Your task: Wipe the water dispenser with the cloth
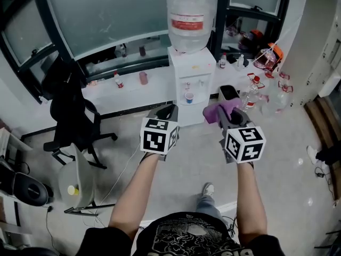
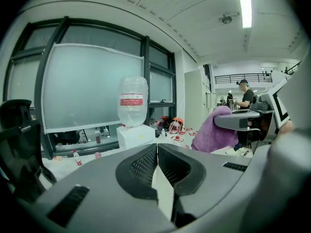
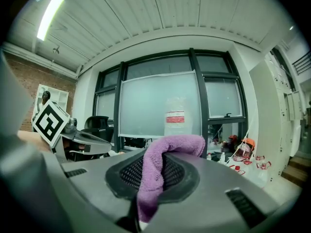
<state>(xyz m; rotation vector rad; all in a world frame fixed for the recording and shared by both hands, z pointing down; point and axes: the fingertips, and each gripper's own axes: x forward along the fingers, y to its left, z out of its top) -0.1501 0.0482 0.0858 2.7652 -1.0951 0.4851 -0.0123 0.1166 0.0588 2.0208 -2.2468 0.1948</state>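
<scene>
Fuzzy purple terry cloth (image 3: 154, 171) is pinched in the right gripper's (image 1: 228, 116) ribbed black jaws and flops over the tip. The left gripper's (image 1: 166, 112) jaws are pressed together with nothing between them. The boxy white water dispenser (image 1: 187, 84) stands ahead, clear of both, with a see-through, maybe empty, bottle (image 1: 190, 17) on top.

office: swivel chair (image 1: 72, 111), water dispenser (image 1: 189, 84)

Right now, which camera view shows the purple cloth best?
The right gripper view: the purple cloth fills the middle, clamped between the right gripper's jaws. The head view shows a small purple bunch at that gripper's tip; the left gripper view shows the cloth from the side.
</scene>
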